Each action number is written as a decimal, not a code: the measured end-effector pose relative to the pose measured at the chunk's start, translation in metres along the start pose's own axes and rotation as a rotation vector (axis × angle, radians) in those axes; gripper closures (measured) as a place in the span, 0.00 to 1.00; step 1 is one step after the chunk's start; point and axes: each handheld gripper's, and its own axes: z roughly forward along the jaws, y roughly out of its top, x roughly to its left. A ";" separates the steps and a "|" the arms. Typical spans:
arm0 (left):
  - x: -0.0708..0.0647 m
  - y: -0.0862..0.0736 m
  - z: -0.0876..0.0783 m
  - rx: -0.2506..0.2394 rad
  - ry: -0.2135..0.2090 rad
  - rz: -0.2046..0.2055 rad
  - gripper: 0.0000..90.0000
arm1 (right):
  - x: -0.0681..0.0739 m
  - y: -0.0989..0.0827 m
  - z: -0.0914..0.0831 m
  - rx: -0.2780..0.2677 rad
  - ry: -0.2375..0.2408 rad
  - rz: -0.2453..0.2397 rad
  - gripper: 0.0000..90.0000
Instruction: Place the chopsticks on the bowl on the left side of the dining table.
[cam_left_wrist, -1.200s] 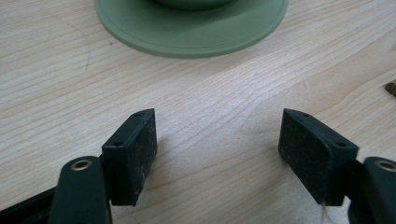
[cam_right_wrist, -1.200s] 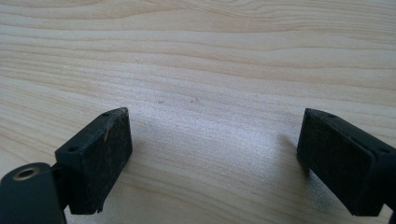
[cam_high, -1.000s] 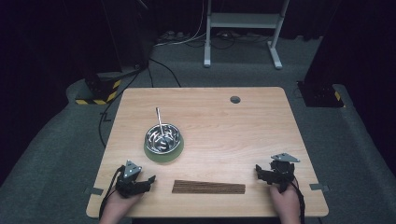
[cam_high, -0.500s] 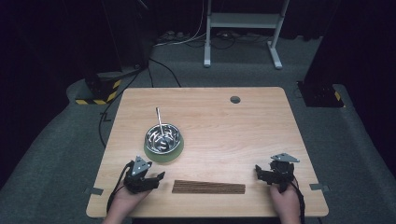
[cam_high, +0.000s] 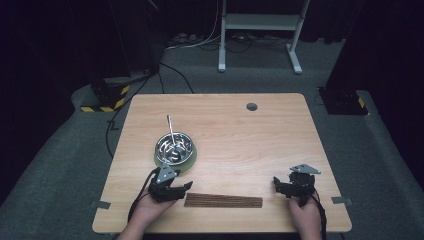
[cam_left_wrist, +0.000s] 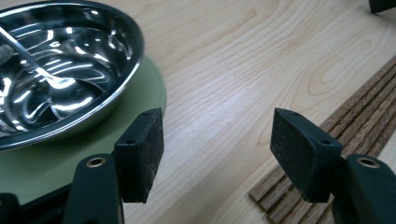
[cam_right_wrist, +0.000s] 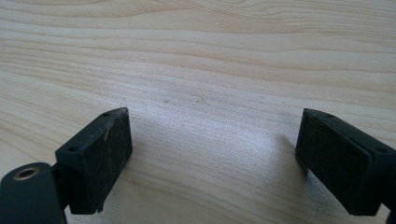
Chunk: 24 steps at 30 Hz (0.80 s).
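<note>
Both grippers sit low at the near edge of the wooden table (cam_high: 280, 135). Left gripper (cam_high: 186, 186) is empty; its jaws have just been closing a little, but they stand wide apart with only bare wood between them. It is just beside the left end of the slat mat (cam_high: 223, 201), a long, flat, dark brown strip made of thin wooden sticks lying side by side. Right gripper (cam_high: 276, 185) is open and empty too, a bit past the mat's other end. Behind the left gripper a shiny metal bowl (cam_high: 174, 147) sits on a round green mat (cam_high: 189, 160). A thin metal stick (cam_high: 171, 131) leans in the bowl.
</note>
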 end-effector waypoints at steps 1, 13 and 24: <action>-0.001 0.000 0.000 -0.003 -0.011 0.006 0.41 | 0.000 0.000 0.000 0.002 0.002 0.000 0.11; -0.008 -0.018 0.004 0.016 -0.059 0.008 0.54 | 0.000 -0.001 0.001 -0.014 -0.008 -0.008 0.12; -0.005 -0.024 0.012 0.029 -0.058 -0.010 0.54 | 0.001 -0.001 0.001 -0.015 -0.008 -0.007 0.11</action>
